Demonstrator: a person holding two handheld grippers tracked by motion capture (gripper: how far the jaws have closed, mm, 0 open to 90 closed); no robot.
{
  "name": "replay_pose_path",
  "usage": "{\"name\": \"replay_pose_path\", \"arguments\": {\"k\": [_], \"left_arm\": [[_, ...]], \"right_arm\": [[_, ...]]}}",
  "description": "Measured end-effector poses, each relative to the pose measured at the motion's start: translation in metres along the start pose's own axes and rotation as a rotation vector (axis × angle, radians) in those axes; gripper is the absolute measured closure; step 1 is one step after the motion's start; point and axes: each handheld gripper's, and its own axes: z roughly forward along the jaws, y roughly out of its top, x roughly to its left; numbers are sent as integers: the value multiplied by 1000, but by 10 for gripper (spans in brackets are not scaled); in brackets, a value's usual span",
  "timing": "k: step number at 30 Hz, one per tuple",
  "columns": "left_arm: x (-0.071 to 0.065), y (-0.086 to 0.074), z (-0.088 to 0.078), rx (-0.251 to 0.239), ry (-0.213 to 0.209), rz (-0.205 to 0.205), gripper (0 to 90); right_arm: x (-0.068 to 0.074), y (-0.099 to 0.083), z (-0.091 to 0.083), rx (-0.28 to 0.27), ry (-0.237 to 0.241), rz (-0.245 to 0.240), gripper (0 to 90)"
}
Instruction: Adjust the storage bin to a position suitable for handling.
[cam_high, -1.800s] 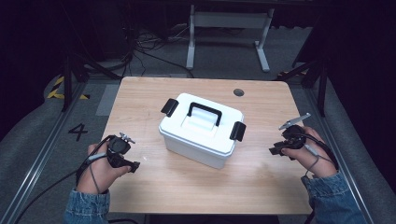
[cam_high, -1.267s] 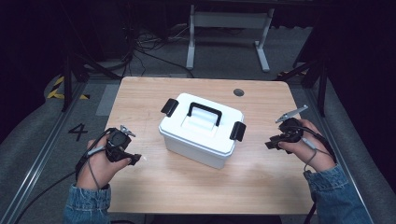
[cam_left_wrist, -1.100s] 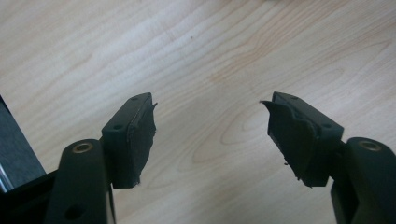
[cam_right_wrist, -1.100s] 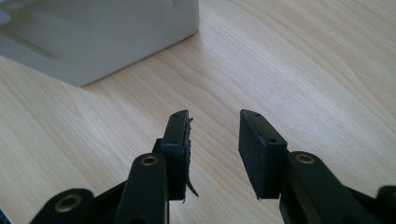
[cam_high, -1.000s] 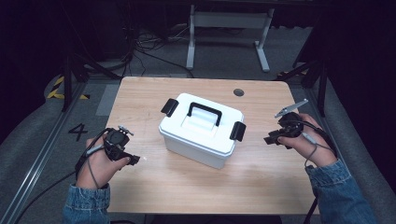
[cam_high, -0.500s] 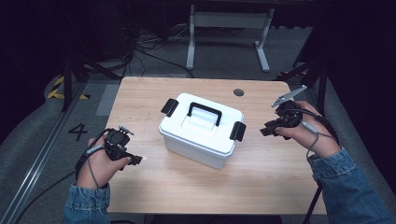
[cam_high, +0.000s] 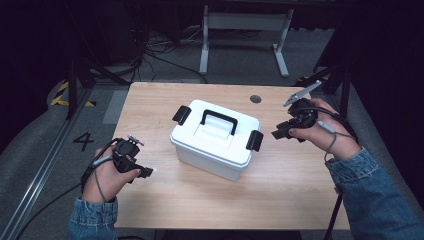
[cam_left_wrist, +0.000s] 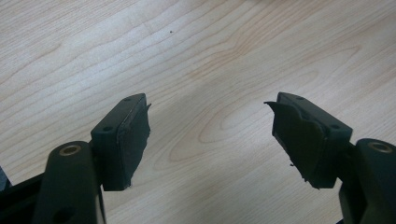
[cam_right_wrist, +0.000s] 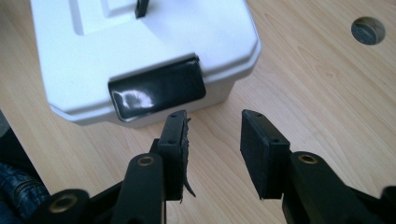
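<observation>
- At centre of the surface (cam_high: 300, 200): white box (cam_high: 215, 145), lid on, black latch (cam_right_wrist: 156, 88) facing right claw (cam_right_wrist: 212, 140).
- Right claw at box's 3 o'clock, half-open, empty, jaws just opening.
- Left claw (cam_left_wrist: 210, 135) at 8 o'clock, wide, empty.

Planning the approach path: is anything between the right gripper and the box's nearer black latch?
Nothing: the right gripper view shows bare wooden table between the right gripper and the latch on the white box.

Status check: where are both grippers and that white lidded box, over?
Left gripper open, empty, low over the wooden table. Right gripper open, empty, jaws just widening, near the black latch of the white plastic box. Both latches down. Nothing between.
</observation>
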Motion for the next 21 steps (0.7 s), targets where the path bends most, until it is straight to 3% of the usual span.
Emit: {"name": "replay_pose_path", "arguments": {"k": [21], "left_arm": [[0,-1,2,3,-7,1,278]], "right_arm": [[14,47,11,-33,38,-52,585]]}}
